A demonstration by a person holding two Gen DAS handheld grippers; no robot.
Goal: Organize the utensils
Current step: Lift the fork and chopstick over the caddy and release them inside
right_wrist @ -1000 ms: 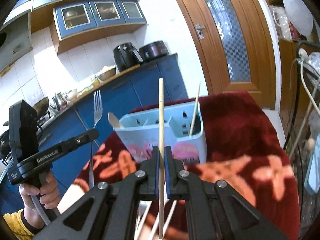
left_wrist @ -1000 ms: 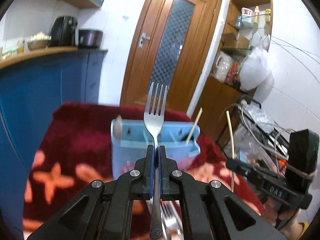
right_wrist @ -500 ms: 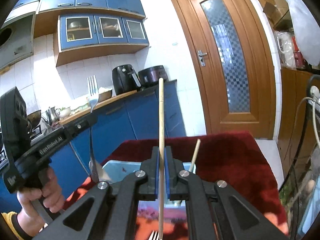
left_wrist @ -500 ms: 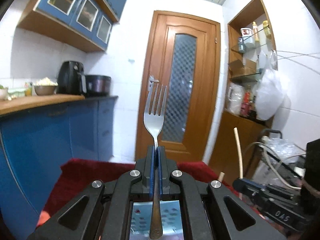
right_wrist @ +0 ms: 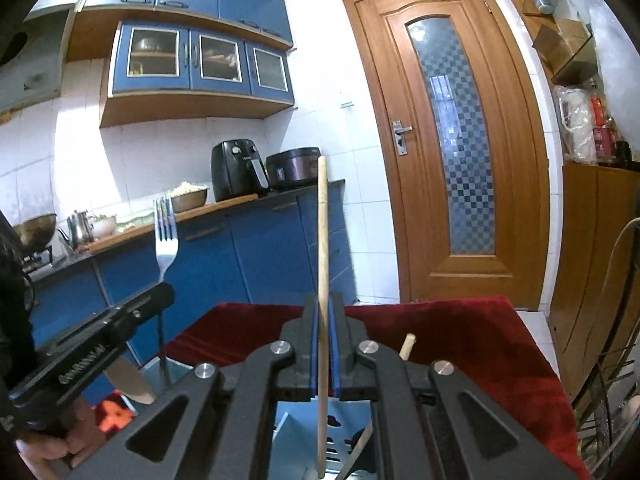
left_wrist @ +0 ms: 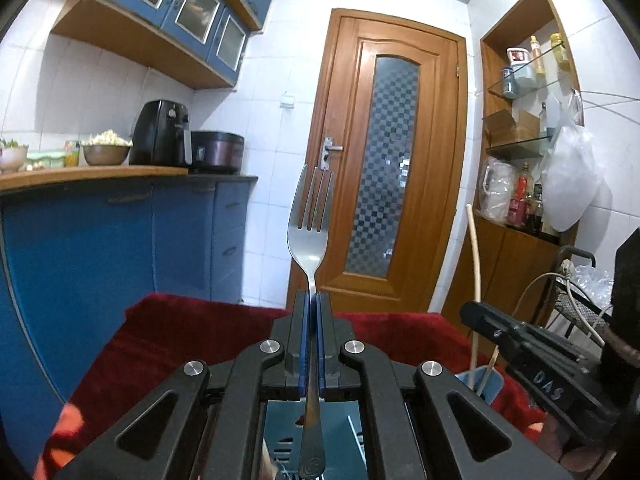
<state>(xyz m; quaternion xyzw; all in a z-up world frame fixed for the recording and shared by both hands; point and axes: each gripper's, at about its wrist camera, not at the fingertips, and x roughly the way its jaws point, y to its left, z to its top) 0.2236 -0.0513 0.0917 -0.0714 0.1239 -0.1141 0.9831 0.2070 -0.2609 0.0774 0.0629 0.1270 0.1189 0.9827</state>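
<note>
My left gripper (left_wrist: 312, 300) is shut on a steel fork (left_wrist: 311, 216), held upright with tines up, its handle end over the light blue utensil holder (left_wrist: 280, 436) below. My right gripper (right_wrist: 324, 304) is shut on a wooden chopstick (right_wrist: 322, 224), also upright over the holder (right_wrist: 348, 440). The right gripper and its chopstick (left_wrist: 474, 264) show at the right of the left wrist view. The left gripper and fork (right_wrist: 166, 236) show at the left of the right wrist view. Another chopstick (right_wrist: 407, 346) and a wooden spoon (right_wrist: 128, 380) stand in the holder.
The holder stands on a table with a red patterned cloth (left_wrist: 192, 328). Blue kitchen cabinets (left_wrist: 100, 248) and a counter with appliances are to the left. A wooden door (left_wrist: 388, 168) is ahead. Shelves and a wire rack (left_wrist: 572, 304) are on the right.
Both grippers have tilted up and come closer over the holder, which now lies under the fingers. Fork and chopstick stay gripped.
</note>
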